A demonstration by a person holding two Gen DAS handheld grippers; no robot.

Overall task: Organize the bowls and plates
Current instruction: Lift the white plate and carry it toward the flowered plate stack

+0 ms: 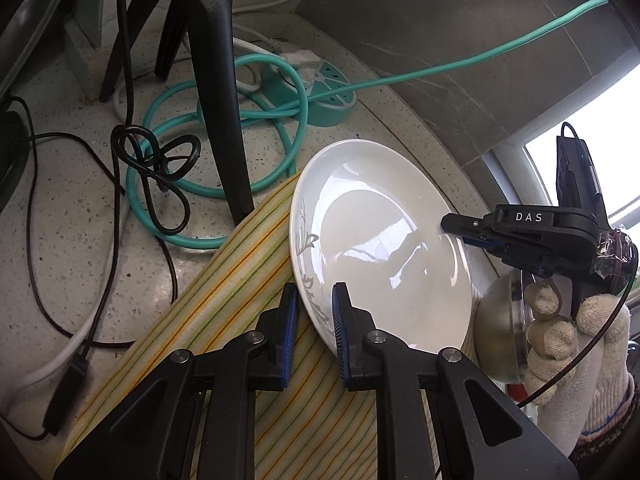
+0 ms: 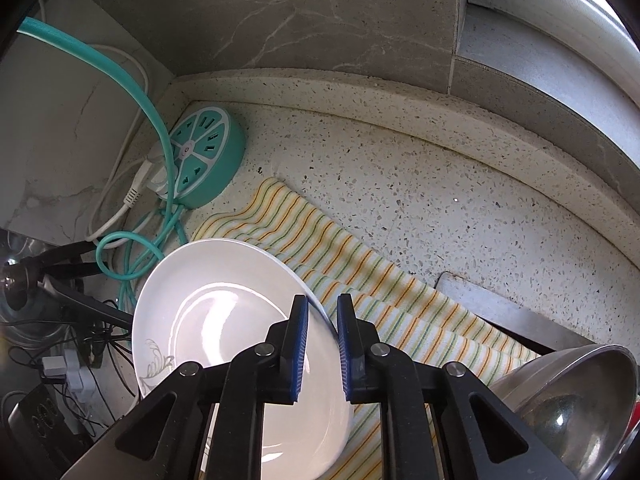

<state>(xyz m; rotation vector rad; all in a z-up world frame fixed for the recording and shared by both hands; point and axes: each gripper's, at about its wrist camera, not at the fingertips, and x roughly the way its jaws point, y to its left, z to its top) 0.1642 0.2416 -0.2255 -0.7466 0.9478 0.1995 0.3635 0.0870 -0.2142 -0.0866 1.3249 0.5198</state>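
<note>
While the white plate [image 1: 380, 240] stands tilted on edge over the striped cloth [image 1: 224, 288] near the counter's back edge, both grippers have it by opposite parts of the rim. The left gripper [image 1: 316, 320] is nearly closed, its blue pads clamped on the lower rim by the leaf pattern. The right gripper [image 2: 323, 332] is likewise almost shut, rim between its pads; in the left wrist view its tip meets the plate's far side. Neither hand is nearer; the plate spans the gap between them, its face turned toward the left gripper, and its rim runs edge-on into the right one.

Judgement: the next move turns on this two-point hold. Both hands must travel together or the plate twists.

A steel bowl [image 2: 572, 408] lies on its side just beside the plate, toward the counter's front edge. A round green power strip [image 2: 208, 156] and its green cord [image 1: 256, 112] sit in the back corner, with a black tripod leg [image 1: 220, 92] close to the cloth.

Hidden: the plate's underside and whether it rests on the cloth. The gloved hand [image 1: 576, 344] is cut off by the frame edge.
</note>
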